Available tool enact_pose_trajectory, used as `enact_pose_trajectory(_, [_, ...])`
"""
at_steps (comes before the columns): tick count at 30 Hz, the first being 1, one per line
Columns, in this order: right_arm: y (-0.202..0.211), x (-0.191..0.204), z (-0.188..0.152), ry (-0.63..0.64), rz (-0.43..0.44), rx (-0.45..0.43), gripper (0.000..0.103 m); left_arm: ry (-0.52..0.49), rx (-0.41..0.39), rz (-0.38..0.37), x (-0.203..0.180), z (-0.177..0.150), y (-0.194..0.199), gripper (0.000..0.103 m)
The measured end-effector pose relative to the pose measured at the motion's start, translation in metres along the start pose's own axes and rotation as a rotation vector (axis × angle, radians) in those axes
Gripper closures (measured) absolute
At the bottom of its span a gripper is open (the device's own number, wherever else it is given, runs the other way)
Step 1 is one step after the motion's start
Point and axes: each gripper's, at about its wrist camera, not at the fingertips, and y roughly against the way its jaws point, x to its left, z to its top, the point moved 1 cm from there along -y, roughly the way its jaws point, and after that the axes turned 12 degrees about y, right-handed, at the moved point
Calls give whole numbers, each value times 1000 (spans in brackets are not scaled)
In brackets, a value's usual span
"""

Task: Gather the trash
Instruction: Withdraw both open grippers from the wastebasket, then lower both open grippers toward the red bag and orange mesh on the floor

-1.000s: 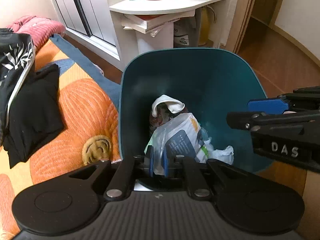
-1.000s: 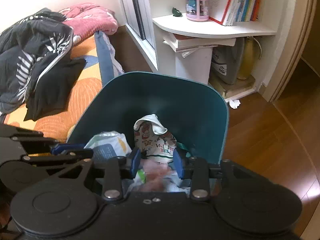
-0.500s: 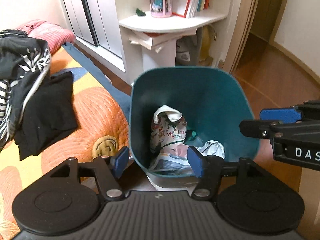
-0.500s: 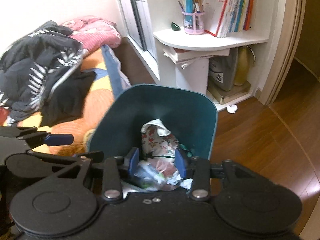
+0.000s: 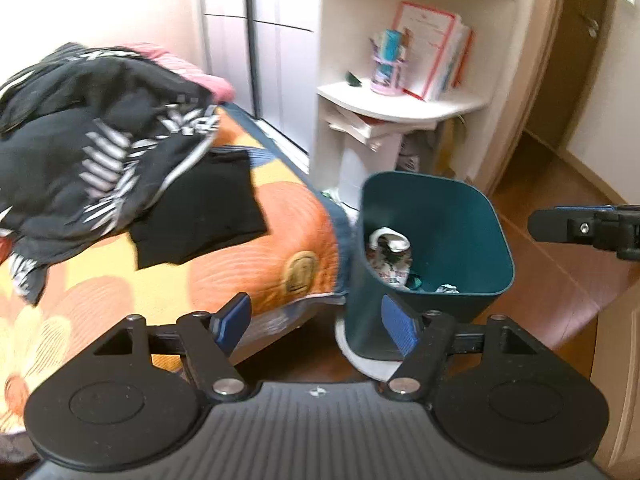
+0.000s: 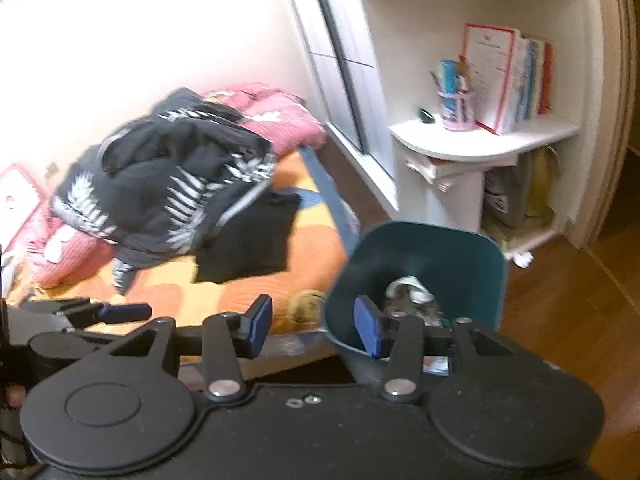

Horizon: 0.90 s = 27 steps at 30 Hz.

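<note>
Your two grippers, left (image 5: 316, 322) and right (image 6: 312, 324), have just spread their jaws wide, nothing between them. One teal bin (image 5: 452, 216) stands on the floor beside the bed (image 5: 240, 264), holding the trash (image 5: 390, 260).

Smooth plastic bin (image 5: 460, 216), glossy wood floor (image 5: 560, 280)
</note>
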Motion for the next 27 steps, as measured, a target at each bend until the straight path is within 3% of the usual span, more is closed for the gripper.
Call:
enact_pose_trajectory(4, [1, 26, 4, 24, 57, -24, 53, 68, -37, -8, 29, -8, 28, 22])
enact_pose_trajectory(9, [-12, 62, 4, 97, 104, -25, 52, 141, -61, -17, 65, -23, 47, 22])
enact_pose_trajectory(14, [-35, 98, -7, 212, 125, -8, 50, 185, -67, 25, 107, -42, 51, 20])
enact_pose_trajectory(20, [-84, 133, -36, 278, 191, 134, 50, 306, -14, 97, 172, -78, 37, 20])
enact_pose_trajectory(27, [-158, 173, -82, 342, 295, 309, 50, 419, 119, 212, 233, -132, -16, 20])
